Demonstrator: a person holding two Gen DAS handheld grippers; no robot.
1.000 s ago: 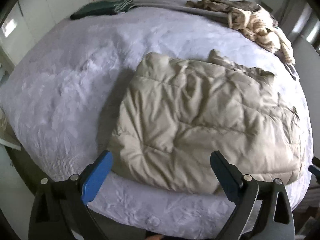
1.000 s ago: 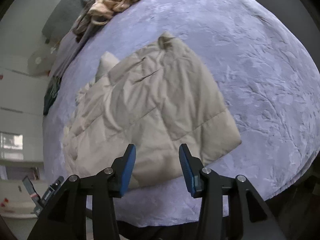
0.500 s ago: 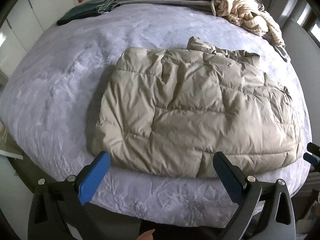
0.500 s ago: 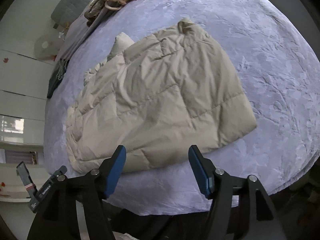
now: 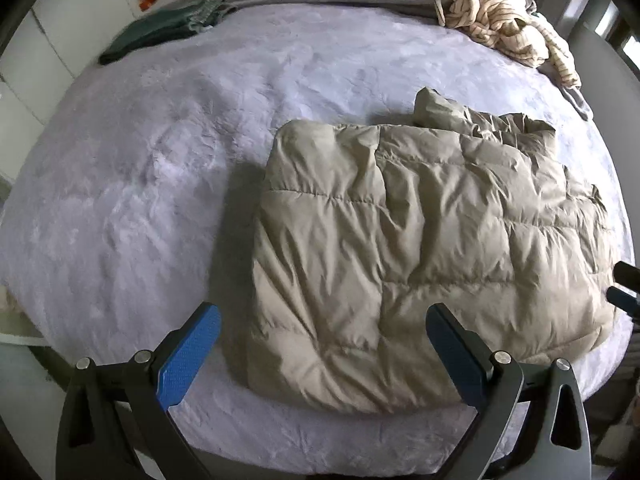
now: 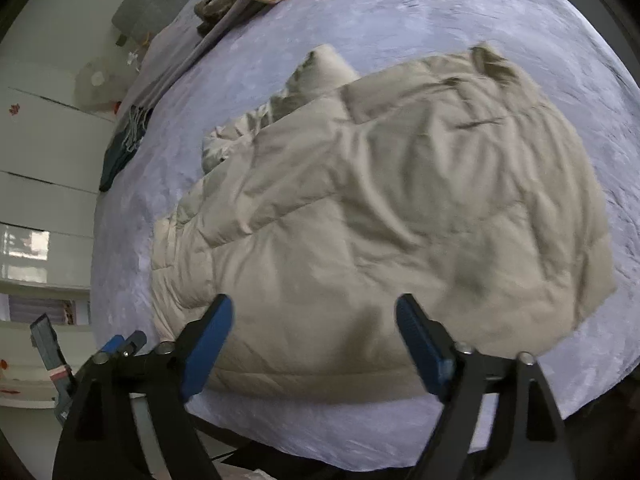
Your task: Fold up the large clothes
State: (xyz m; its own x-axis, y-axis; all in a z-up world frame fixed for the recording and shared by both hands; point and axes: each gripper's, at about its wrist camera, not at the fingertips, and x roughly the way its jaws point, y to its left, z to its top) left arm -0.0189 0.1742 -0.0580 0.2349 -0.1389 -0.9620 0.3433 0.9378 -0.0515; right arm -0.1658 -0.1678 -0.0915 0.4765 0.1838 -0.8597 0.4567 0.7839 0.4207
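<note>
Your left gripper [image 5: 322, 346] is spread wide over the near edge of the folded beige puffer jacket [image 5: 420, 248], pinching nothing. Your right gripper [image 6: 314, 344] has just been opening, its jaws empty above the jacket's near edge. The jacket lies flat on the lilac bedspread [image 5: 140, 184], crumpled clothes [image 5: 500, 28] at the far side.

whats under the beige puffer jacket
The beige puffer jacket lies folded flat on the lavender bedspread, which shows all around it. Whatever is beneath or tucked inside its folds is covered and cannot be seen.
</note>
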